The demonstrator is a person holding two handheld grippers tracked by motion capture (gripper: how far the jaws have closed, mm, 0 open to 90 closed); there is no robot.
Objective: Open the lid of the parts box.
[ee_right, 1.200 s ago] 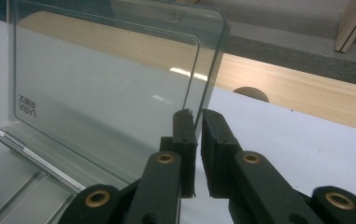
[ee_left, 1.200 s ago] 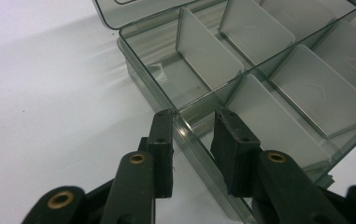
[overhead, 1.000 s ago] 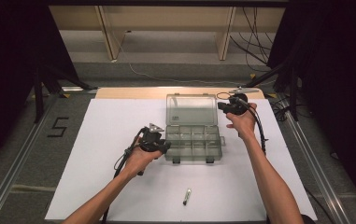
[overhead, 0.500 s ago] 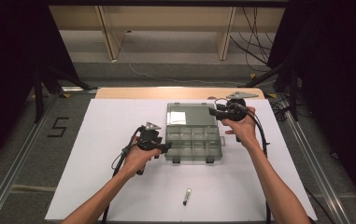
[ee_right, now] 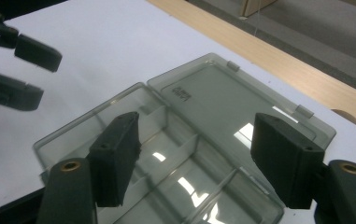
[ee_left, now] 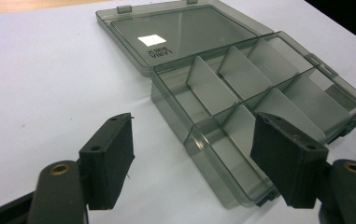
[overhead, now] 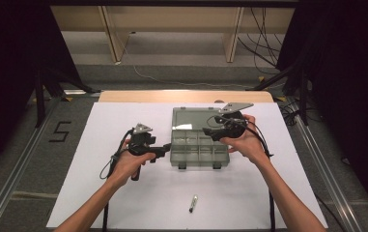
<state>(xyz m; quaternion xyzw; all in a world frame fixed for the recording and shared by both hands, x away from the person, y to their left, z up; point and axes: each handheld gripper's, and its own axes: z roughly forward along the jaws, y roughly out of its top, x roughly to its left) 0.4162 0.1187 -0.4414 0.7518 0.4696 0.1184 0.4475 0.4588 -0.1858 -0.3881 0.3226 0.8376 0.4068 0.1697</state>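
A white sheet [overhead: 99, 193] covered the table, with a wooden strip [overhead: 181, 95] along its far edge and grey floor and shelving beyond, dark at both sides of the high view.

From my station I saw the left gripper [overhead: 164, 152] just left of centre in the high view, its jaws apart and only just opened, with nothing pinched. In the left gripper view its pads [ee_left: 108, 161] stood wide, and the near corner of the box [ee_left: 241, 116] lay between and beyond them, untouched.

The right gripper [overhead: 209, 134] hung over the box [overhead: 196, 145] right of centre, its jaws likewise spread and freshly opened, gripping nothing. In the right gripper view its pads [ee_right: 115, 156] floated above the compartments [ee_right: 175, 177], and the left gripper [ee_right: 26, 72] sat in the upper left corner.

The box lay open at the middle of the sheet, its lid [overhead: 193, 120] flat on the far side, its dividers [ee_left: 208, 88] upright. A small pen-like thing [overhead: 192, 203] lay near the bottom centre, well apart from both hands.
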